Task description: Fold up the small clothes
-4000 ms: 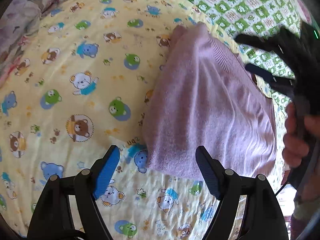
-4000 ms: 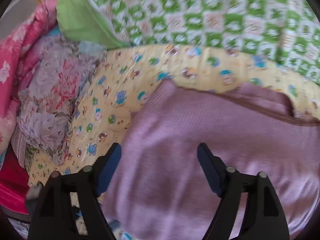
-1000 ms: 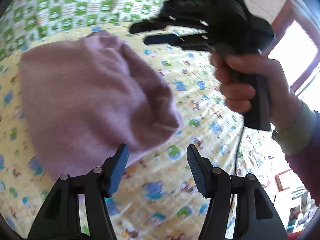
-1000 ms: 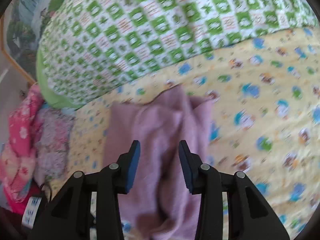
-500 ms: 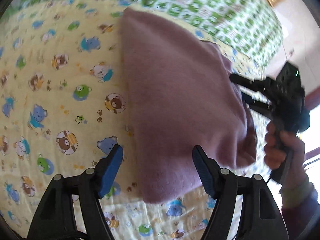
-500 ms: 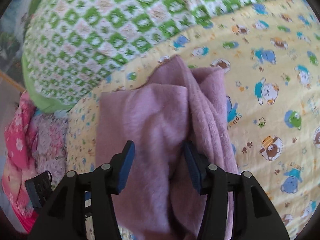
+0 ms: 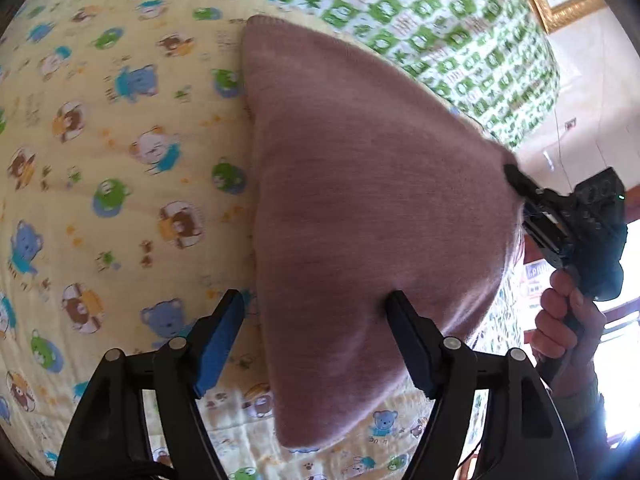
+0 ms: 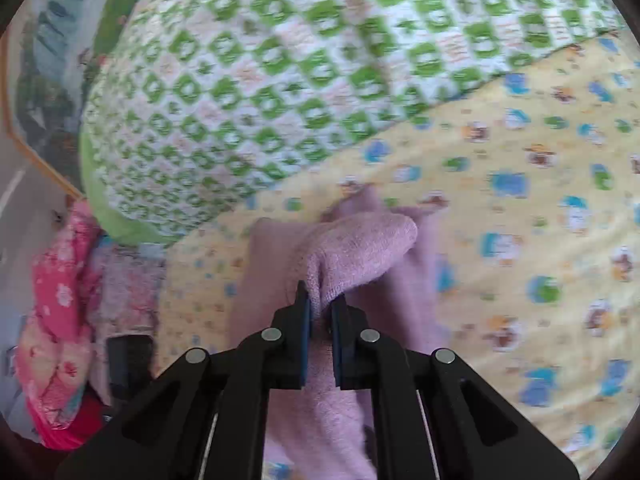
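A fold of the pink knit garment was pinched by the right gripper above the yellow bear-print sheet (bedding beneath). The left gripper was spread wide, its right finger pressed against the cloth.

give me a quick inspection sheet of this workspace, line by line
surface: yellow bear-print sheet on a bed, lightly wrinkled
job's things: pink sweater, partly folded, one edge lifted off the sheet
clutter: pile of pink floral fabric at the bed's edge
grippers: right gripper shut on a bunched edge of the sweater; left gripper open, one finger against the sweater
cables: a thin dark cord seems to hang below the right hand, blurred
surroundings: green checked quilt beyond the sheet, gold picture frame, bright window at the far side
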The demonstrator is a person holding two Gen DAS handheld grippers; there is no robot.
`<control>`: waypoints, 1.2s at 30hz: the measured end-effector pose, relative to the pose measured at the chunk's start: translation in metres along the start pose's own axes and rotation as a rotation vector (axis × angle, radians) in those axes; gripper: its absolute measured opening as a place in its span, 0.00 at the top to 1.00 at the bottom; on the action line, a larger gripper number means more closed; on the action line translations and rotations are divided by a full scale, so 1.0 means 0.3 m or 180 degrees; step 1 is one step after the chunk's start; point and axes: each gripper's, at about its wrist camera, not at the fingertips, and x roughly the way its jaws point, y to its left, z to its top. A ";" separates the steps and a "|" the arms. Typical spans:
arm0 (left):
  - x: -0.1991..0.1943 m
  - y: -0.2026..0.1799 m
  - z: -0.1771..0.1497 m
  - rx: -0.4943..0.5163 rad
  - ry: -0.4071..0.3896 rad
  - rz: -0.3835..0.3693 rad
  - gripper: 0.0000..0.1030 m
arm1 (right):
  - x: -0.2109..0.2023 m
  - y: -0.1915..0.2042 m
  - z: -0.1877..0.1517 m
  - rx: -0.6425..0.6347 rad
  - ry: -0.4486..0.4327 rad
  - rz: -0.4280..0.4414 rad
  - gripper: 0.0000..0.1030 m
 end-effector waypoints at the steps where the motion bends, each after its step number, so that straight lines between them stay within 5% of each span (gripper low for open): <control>1: 0.015 -0.016 -0.003 0.0030 0.0022 0.0015 0.27 | 0.015 -0.026 -0.006 0.0060 0.0032 -0.0030 0.91; 7: 0.099 -0.045 -0.037 0.0124 0.0205 0.0146 0.27 | 0.121 -0.104 -0.072 0.0096 0.0157 -0.0299 0.87; 11: 0.134 -0.057 -0.023 0.0104 0.0224 0.0196 0.27 | 0.048 -0.094 -0.111 0.0286 0.0097 -0.0180 0.61; 13: 0.137 -0.051 -0.017 0.0054 0.0217 0.0177 0.27 | -0.013 -0.069 -0.155 0.0234 0.0011 -0.0126 0.55; 18: 0.149 -0.059 -0.008 0.0015 0.0212 0.0144 0.27 | -0.095 -0.009 -0.316 -0.0029 0.0176 -0.0117 0.54; 23: 0.168 -0.066 -0.023 0.0036 0.0276 0.0174 0.27 | -0.032 0.007 -0.413 -0.0290 0.0445 -0.0468 0.55; 26: 0.168 -0.072 -0.026 0.0063 0.0283 0.0200 0.27 | -0.022 0.007 -0.421 -0.0328 0.0508 -0.0438 0.84; 31: 0.155 -0.095 -0.043 0.0161 0.0266 0.0236 0.27 | -0.104 -0.002 -0.385 -0.0314 0.0426 -0.0430 0.88; 36: 0.192 -0.108 -0.069 0.0216 0.0344 0.0301 0.27 | -0.069 -0.089 -0.396 -0.0253 0.0663 -0.0779 0.97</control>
